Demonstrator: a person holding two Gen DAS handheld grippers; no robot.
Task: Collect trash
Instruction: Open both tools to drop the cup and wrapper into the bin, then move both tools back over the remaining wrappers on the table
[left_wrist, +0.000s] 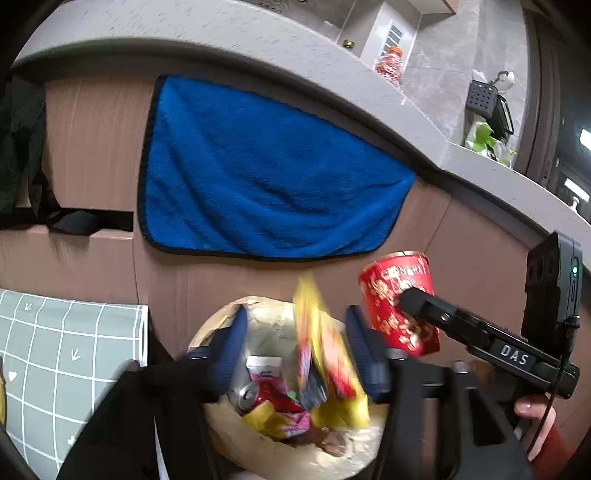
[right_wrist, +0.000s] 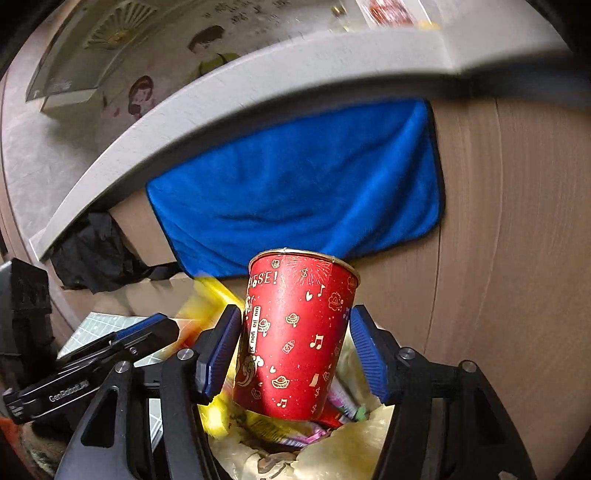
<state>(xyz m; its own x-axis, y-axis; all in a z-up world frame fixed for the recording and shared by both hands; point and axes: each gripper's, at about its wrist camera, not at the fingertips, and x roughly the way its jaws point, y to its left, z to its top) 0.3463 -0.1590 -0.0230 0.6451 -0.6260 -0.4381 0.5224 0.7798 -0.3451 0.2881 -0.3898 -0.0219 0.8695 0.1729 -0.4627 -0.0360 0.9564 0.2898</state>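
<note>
Both tools hang right over the bin (left_wrist: 280, 454), which is lined with a pale bag and already has a can (left_wrist: 246, 394) and wrappers in it. The left tool (left_wrist: 295, 354) is spread open, and a yellow wrapper (left_wrist: 325, 347) sits blurred between its blue pads, above the bin's mouth, touching neither pad as far as I can tell. The right tool (right_wrist: 293, 354) has a red cup (right_wrist: 295, 339) between its pads, upright with a slight tilt, just above the bin. The left pad touches it; on the other side there's a sliver of gap, so it looks released. A blue towel (left_wrist: 273, 170) hangs on the cabinet behind the bin.
</note>
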